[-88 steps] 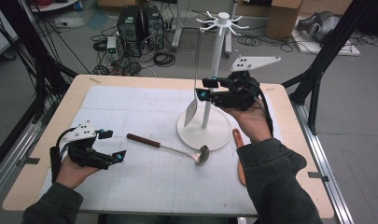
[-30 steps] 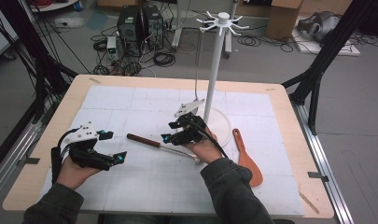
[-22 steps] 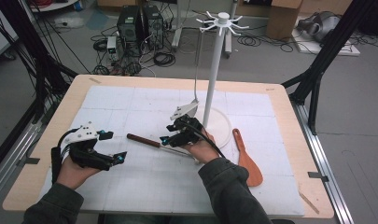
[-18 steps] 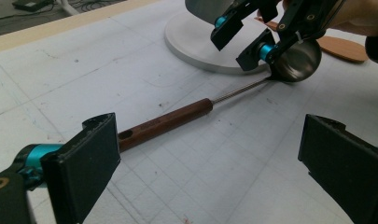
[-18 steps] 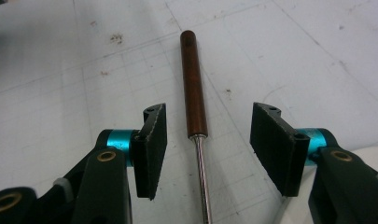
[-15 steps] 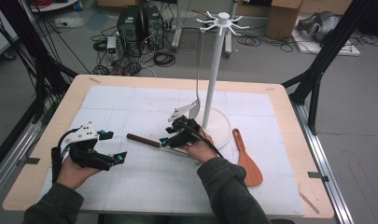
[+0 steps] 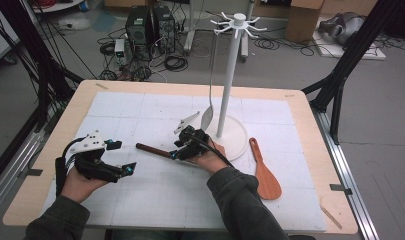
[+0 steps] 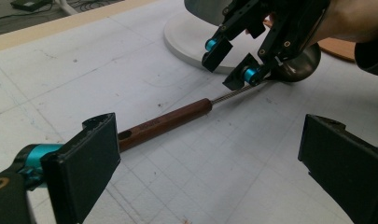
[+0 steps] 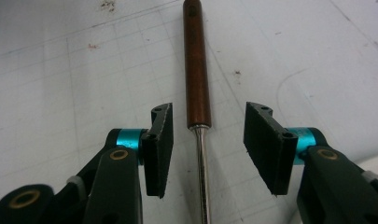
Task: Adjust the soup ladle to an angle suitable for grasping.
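A ladle with a brown wooden handle [image 7: 149,149] and a thin metal shaft lies on the white mat. My right gripper [image 7: 176,150] is low over it, where handle and shaft meet. In the right gripper view the shaft [image 9: 203,177] and the handle's end [image 9: 197,70] run between the jaws of the right gripper [image 9: 207,144]. The jaws have just been closing, but a gap shows on both sides. My left gripper [image 7: 124,156] rests open on the mat at the left and holds nothing. The left gripper [image 8: 210,158] looks along the handle [image 8: 163,122] to the ladle's bowl [image 8: 298,63].
A white stand [image 7: 229,75] with hooks on top rises from a round base [image 7: 235,135] just behind my right hand. A metal utensil [image 7: 208,117] hangs from it. A wooden spatula [image 7: 264,172] lies to the right of the base. Cables and equipment cover the floor beyond the table.
My right hand has left the stand, come down to the ladle and sunk a little lower over its shaft. The left hand has stayed put.
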A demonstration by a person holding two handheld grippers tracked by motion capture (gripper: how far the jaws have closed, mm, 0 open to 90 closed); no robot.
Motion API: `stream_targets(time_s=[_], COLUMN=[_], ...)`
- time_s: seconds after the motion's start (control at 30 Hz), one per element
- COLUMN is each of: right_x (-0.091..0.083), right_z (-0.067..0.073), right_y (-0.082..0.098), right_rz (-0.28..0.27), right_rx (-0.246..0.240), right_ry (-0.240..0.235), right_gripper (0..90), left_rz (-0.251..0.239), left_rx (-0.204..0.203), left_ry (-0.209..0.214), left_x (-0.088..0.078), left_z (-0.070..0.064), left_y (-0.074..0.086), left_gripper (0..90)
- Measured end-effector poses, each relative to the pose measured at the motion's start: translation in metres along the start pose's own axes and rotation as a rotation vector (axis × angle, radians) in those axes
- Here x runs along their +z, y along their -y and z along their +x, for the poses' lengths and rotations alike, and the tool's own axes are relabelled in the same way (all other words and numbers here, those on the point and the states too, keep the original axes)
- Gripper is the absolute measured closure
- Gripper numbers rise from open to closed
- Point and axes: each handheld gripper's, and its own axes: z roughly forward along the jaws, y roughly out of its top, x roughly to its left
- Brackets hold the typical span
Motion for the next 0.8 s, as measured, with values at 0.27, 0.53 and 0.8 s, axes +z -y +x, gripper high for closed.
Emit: stream_targets(time_s=[0.27,0.53,0.8], right_x=[0.011,0.021,0.029], right_z=[0.001,0.002,-0.001], right_y=[-0.007,-0.011,-0.009], right_rz=[0.028,0.050,0.064], right_rx=[-0.016,-0.021,-0.011], right_ry=[-0.001,0.002,0.006], right_gripper=[53.8,55.4,58.8], left_rz=[-0.002,-0.004,-0.003], left_rx=[0.001,0.000,0.002], left_ry=[0.002,0.000,0.001], left_x=[0.000,-0.001,-0.001], left_z=[0.000,0.000,0.000], left_y=[0.000,0.000,0.000], left_gripper=[5.9,6.0,5.9])
